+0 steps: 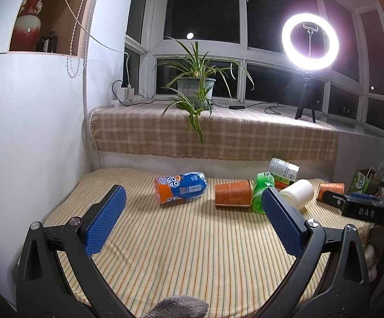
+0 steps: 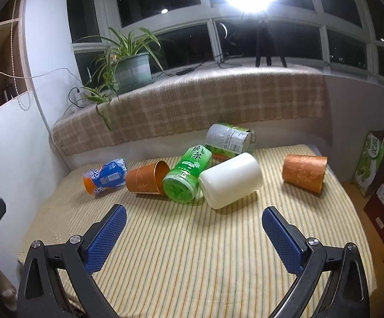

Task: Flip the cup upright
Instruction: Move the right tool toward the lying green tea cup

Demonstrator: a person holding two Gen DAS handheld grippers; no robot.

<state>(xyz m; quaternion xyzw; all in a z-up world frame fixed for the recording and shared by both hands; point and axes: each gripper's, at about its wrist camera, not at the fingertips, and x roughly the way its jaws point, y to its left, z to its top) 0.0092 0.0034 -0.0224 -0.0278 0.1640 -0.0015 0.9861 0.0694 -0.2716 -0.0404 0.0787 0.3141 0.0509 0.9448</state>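
Several cups lie on their sides on the striped cloth (image 2: 192,251). A white cup (image 2: 231,180) lies in the middle, also in the left wrist view (image 1: 298,193). An orange cup (image 2: 147,177) lies to its left with its mouth facing right, also in the left wrist view (image 1: 233,194). A second orange cup (image 2: 304,172) lies to the right. A green cup (image 2: 188,177) lies between the orange cup and the white one. My right gripper (image 2: 194,225) is open and empty, just short of the white cup. My left gripper (image 1: 193,209) is open and empty, farther left.
A crushed blue-orange cup (image 1: 181,188) lies at the left. A green can (image 2: 230,139) lies at the back. A checked ledge (image 1: 218,132) holds a potted plant (image 1: 196,90) and a ring light (image 1: 309,41). A wall (image 1: 33,132) stands left, boxes (image 2: 372,164) right.
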